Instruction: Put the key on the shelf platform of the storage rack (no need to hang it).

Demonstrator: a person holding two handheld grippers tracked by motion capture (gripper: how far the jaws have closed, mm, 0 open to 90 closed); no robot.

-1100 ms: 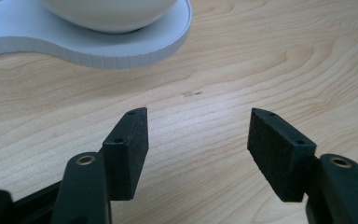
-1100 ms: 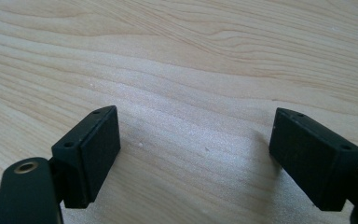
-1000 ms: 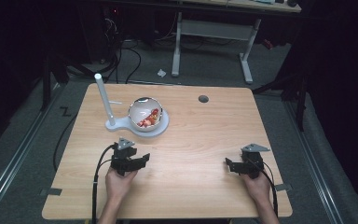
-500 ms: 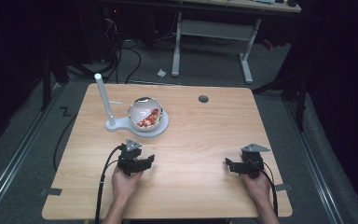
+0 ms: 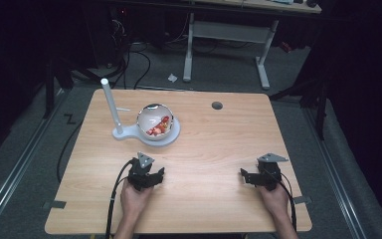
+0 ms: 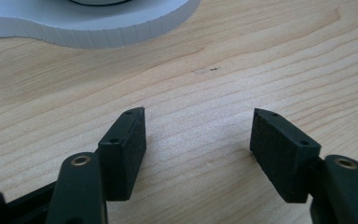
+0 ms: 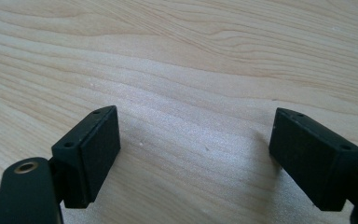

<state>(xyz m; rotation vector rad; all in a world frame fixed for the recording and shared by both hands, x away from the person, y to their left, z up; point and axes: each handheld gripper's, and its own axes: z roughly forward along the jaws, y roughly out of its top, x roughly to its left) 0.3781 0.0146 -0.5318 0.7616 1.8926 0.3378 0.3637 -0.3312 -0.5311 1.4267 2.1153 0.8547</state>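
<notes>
While the left gripper (image 5: 151,178) rests low on the wooden table (image 5: 214,149), just short of the white stand (image 5: 149,137), its jaws have just been opening and hold nothing between them. On that stand sits a glass bowl (image 5: 155,119) with red pieces inside, a white post (image 5: 110,104) rising beside it. The right gripper (image 5: 248,178) lies well apart from the stand, jaws spread wide over bare wood. Nothing lies between the stand and either gripper
</notes>
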